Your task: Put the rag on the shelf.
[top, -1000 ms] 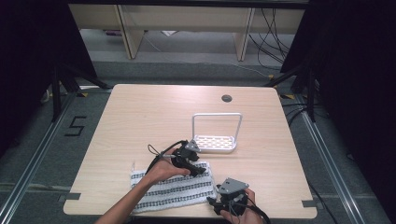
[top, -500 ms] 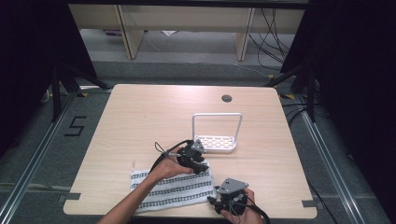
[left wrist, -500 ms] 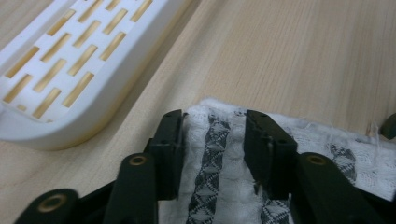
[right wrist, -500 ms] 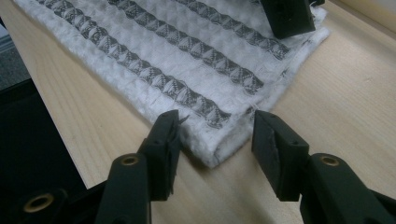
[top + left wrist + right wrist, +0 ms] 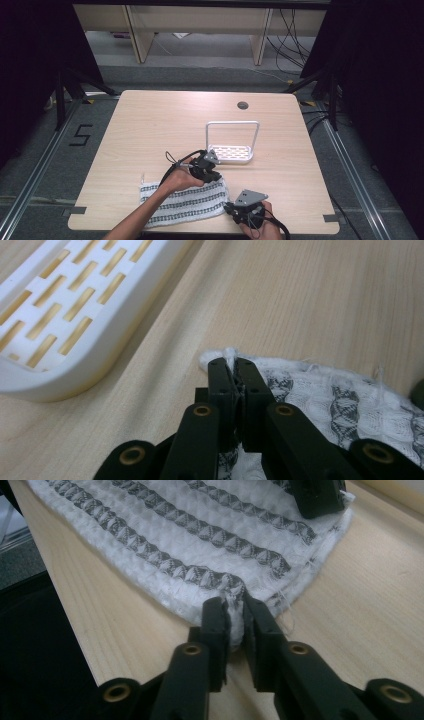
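The striped cloth (image 5: 185,202), white with dark grey bands, lies flat near the front edge of the wooden table (image 5: 150,125), slightly left of its middle. The left gripper (image 5: 212,175) sits at the cloth's far right corner, and the left gripper view shows its jaws pinched together on the frayed white corner of the cloth (image 5: 300,390), a tuft of fabric squeezed between the pads. The right gripper (image 5: 232,207) rests at the near right corner; the right gripper view shows its jaws clamped on a fold of the cloth's edge (image 5: 200,545), and, farther off at the top, the black tip of the other gripper pressed on the opposite corner. Both pairs of jaws have just been closing, each with cloth between them. The left gripper view alone shows the slotted base of the white rack (image 5: 65,305) close beside the corner, while the high view shows that rack (image 5: 232,142) whole, with its upright hoop handle, standing just beyond the cloth, and a round grommet hole (image 5: 243,105) near the table's far edge. On the floor left of the table a dark mark reads "5" (image 5: 82,135). Compared with a second ago, both hands sit in the same places and the cloth lies as it did.
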A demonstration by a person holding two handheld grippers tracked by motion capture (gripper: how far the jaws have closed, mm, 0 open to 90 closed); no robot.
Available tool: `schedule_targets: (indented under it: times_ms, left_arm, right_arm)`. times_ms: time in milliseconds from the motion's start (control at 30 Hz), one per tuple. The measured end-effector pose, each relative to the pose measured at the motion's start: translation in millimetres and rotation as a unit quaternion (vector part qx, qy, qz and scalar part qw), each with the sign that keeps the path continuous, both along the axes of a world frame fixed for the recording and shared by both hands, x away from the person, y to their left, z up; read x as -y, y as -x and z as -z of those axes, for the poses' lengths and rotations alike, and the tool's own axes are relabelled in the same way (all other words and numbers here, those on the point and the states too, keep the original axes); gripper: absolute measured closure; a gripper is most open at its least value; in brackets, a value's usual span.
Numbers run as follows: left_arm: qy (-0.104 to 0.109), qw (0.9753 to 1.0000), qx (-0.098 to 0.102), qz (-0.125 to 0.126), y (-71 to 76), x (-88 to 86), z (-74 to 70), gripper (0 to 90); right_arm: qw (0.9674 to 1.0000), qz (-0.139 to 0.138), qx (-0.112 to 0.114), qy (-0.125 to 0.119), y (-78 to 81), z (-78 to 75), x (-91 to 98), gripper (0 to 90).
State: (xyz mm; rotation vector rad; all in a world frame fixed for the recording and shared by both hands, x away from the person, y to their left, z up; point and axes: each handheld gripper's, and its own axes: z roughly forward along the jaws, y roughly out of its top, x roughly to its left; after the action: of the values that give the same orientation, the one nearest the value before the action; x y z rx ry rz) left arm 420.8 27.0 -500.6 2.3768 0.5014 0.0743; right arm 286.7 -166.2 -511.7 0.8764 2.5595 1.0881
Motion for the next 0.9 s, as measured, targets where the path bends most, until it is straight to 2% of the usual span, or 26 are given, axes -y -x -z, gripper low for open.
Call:
schedule_targets:
  times_ms: [67,100,167,200,233,267,333,367,400,433,467,533,567,600,633,667,767,900]
  left_arm:
    - [0.006,1.0,0.001,-0.003,0.5,-2.1,-2.1,87.1]
    - [0.01,0.9999,0.0,-0.008,1.4,-3.0,-3.6,87.1]
    - [0.019,0.9998,0.004,-0.009,0.4,-6.0,-7.7,87.1]
    - [0.024,0.9996,0.004,-0.013,0.8,-7.7,-10.6,87.1]
    - [0.039,0.999,0.005,-0.019,1.6,-11.3,-16.7,87.1]
    - [0.039,0.999,0.005,-0.019,1.6,-11.3,-16.7,87.1]
    - [0.044,0.9987,0.014,-0.021,4.3,-14.9,-24.4,87.1]
    - [0.045,0.9986,0.017,-0.023,5.4,-16.3,-27.3,87.1]
    - [0.055,0.9978,0.023,-0.028,8.3,-19.7,-35.7,87.1]
    - [0.055,0.9978,0.023,-0.028,8.3,-19.7,-35.7,87.1]
    - [0.066,0.997,0.025,-0.03,10.5,-22.3,-42.8,87.1]
    - [0.081,0.9956,0.031,-0.035,14.0,-24.9,-53.0,87.1]
    - [0.084,0.9952,0.035,-0.036,15.3,-25.7,-57.2,87.1]
    - [0.086,0.9946,0.043,-0.039,17.6,-27.0,-64.5,87.1]
    - [0.09,0.9941,0.047,-0.038,18.7,-27.5,-68.8,87.1]
    - [0.093,0.9936,0.052,-0.039,19.9,-28.2,-74.5,87.1]
    - [0.109,0.9908,0.067,-0.046,21.9,-30.0,-91.5,87.1]
    - [0.125,0.9873,0.081,-0.054,20.2,-34.8,-114.1,87.1]
  right_arm:
    - [0.9999,0.0,0.008,-0.008,0.2,-2.1,0.7,86.0]
    - [0.9999,0.001,0.003,-0.01,0.6,-4.9,1.6,86.5]
    - [0.9998,0.001,0.02,-0.009,-0.3,-8.0,3.6,87.3]
    - [0.9997,0.004,0.019,-0.012,0.3,-9.7,3.7,87.6]
    - [0.9995,-0.002,0.03,-0.011,-0.8,-13.0,5.6,87.8]
    - [0.9994,0.002,0.034,-0.011,-0.2,-14.9,6.6,87.8]
    - [0.9994,0.001,0.032,-0.011,0.4,-16.8,7.5,87.9]
    - [0.9991,0.0,0.041,-0.01,0.4,-18.8,8.9,87.9]
    - [0.9988,0.003,0.048,-0.008,1.6,-24.2,11.9,87.9]
    - [0.9988,0.003,0.048,-0.008,1.6,-24.2,11.9,87.9]
    - [0.9984,-0.002,0.056,-0.006,1.0,-26.7,13.6,88.0]
    - [0.997,-0.008,0.077,-0.001,1.2,-43.4,20.0,88.0]
    - [0.997,-0.008,0.077,-0.001,1.2,-43.4,20.0,88.0]
    - [0.9966,-0.008,0.082,0.0,1.2,-47.7,21.3,88.0]
    - [0.995,-0.019,0.097,0.007,-0.4,-60.0,24.3,88.1]
    - [0.995,-0.019,0.097,0.007,-0.4,-60.0,24.3,88.1]
    - [0.9922,-0.022,0.122,0.014,-3.6,-79.5,27.9,88.3]
    - [0.9889,-0.023,0.147,0.011,-13.6,-104.5,34.6,88.4]
